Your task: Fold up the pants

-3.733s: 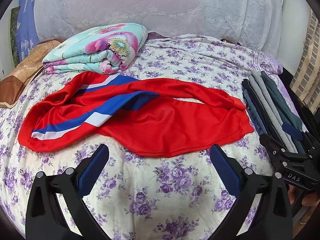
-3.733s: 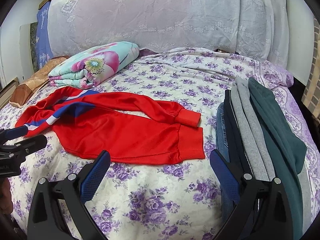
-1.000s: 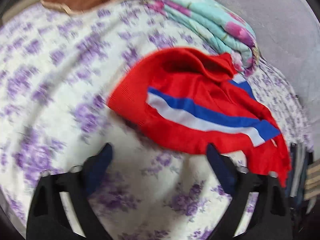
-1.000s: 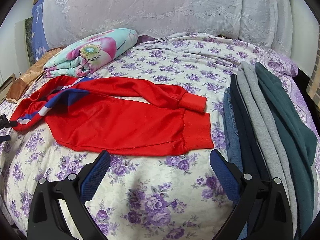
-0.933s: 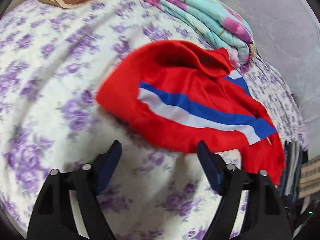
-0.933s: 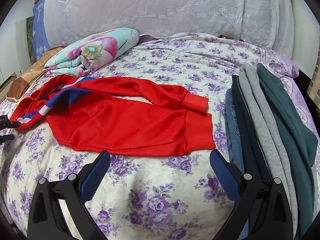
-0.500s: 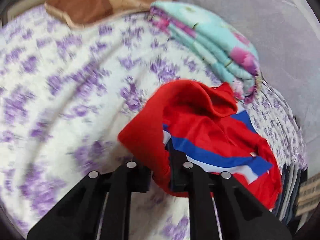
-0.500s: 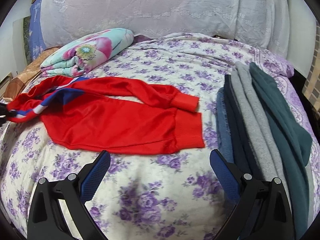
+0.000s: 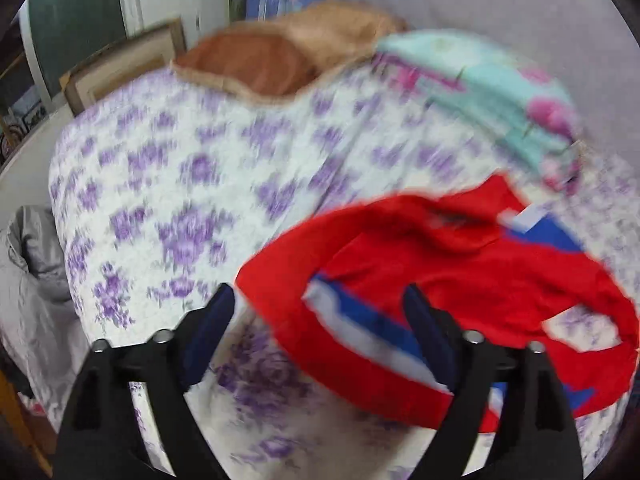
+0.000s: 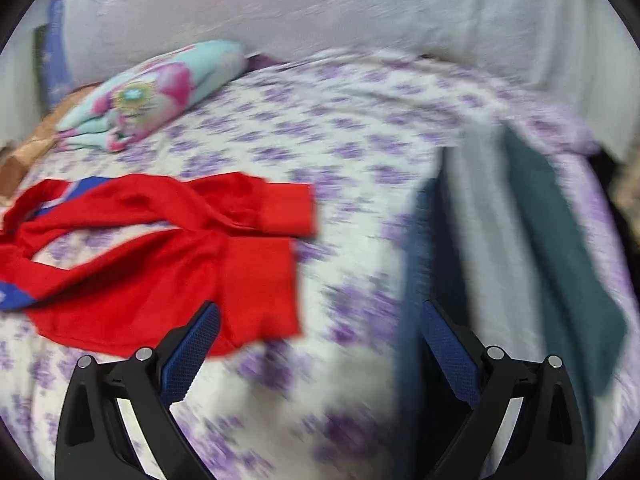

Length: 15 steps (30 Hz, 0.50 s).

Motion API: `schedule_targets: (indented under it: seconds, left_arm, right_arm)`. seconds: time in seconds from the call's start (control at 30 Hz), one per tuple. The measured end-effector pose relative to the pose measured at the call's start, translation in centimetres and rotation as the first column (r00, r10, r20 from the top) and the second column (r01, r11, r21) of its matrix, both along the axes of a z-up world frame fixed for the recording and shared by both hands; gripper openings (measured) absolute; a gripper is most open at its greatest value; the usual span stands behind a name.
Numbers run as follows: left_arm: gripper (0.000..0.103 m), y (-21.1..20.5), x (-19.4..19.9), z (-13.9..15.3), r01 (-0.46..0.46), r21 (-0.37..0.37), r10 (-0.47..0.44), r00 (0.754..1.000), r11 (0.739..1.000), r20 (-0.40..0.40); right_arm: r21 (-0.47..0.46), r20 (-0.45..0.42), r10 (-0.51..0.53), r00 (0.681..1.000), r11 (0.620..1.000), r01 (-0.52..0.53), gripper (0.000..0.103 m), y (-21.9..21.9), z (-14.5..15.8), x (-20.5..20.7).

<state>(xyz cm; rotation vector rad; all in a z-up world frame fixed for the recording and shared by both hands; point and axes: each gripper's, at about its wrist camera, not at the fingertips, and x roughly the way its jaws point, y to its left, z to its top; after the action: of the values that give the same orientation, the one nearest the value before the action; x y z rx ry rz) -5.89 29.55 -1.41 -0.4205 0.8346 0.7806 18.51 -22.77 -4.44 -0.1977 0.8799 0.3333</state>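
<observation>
Red pants (image 9: 460, 280) with a blue and white side stripe lie bunched on the floral bed sheet (image 9: 180, 200). Their waistband end lies between and below the fingers of my left gripper (image 9: 320, 320), whose jaws are opening wide; the pads do not press on the cloth. In the right wrist view the pants (image 10: 160, 264) lie at the left with both cuffs toward the middle and sheet showing between the legs. My right gripper (image 10: 316, 340) is open and holds nothing; its left finger (image 10: 192, 344) overlaps the near cuff. Both views are blurred.
A folded floral blanket (image 10: 160, 88) and a brown pillow (image 9: 260, 60) lie at the head of the bed. Several folded garments (image 10: 520, 240) are stacked along the right side. The bed's left edge drops to grey fabric (image 9: 32, 280) and a framed picture (image 9: 120, 72).
The left gripper was shut on the waistband half a second ago and has let go and risen. The pants have slid and bunched leftward, their legs parted. The right gripper shifted sideways.
</observation>
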Motion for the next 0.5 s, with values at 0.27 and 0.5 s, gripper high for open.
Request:
schedule_targets:
  seconds: [0.27, 0.5]
  left_arm:
    - [0.098, -5.7, 2.5, 0.6, 0.222, -0.037, -0.220, 0.974, 0.974, 0.046]
    - [0.098, -9.5, 5.8, -5.1, 0.326, -0.178, -0.336, 0.942, 0.929, -0.028]
  right_arm:
    - [0.188, -0.209, 0.077, 0.975, 0.981, -0.037, 0.005, 0.9, -3.8, 6.4]
    - [0.289, 0.189, 0.255, 0.948, 0.908, -0.302, 0.005, -4.9, 6.9, -3.2]
